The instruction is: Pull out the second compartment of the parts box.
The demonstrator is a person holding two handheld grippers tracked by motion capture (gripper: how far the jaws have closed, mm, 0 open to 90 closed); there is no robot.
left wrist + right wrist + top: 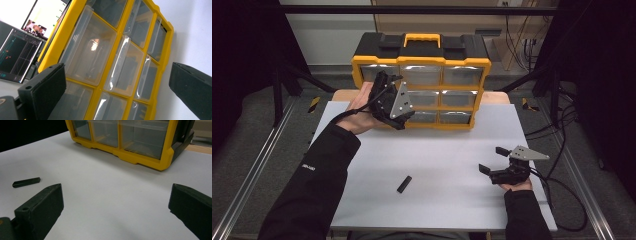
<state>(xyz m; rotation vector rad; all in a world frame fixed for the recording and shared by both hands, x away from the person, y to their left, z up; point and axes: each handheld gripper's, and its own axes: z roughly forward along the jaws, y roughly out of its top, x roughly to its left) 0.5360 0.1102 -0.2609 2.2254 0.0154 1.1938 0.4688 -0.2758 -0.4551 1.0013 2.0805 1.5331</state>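
A yellow-framed black organizer [421, 62] with clear plastic drawers stands at the back middle of the white table [452, 140]. My left gripper [388, 100] is raised in front of its left drawers, open, nothing between its jaws. In the left gripper view the clear drawers [92, 50] fill the gap between the open jaws, seen tilted. My right gripper [492, 160] rests low at the right of the table, open and empty. A small black bar [404, 184] lies on the table left of it, and in the right gripper view the black bar [26, 182] lies beyond the left jaw.
The table's wooden edge [343, 94] shows behind the white sheet. Metal rails [257, 165] run along both sides of the table. Cables [562, 200] trail off the right gripper over the right edge. A lit monitor [20, 50] stands beyond the organizer.
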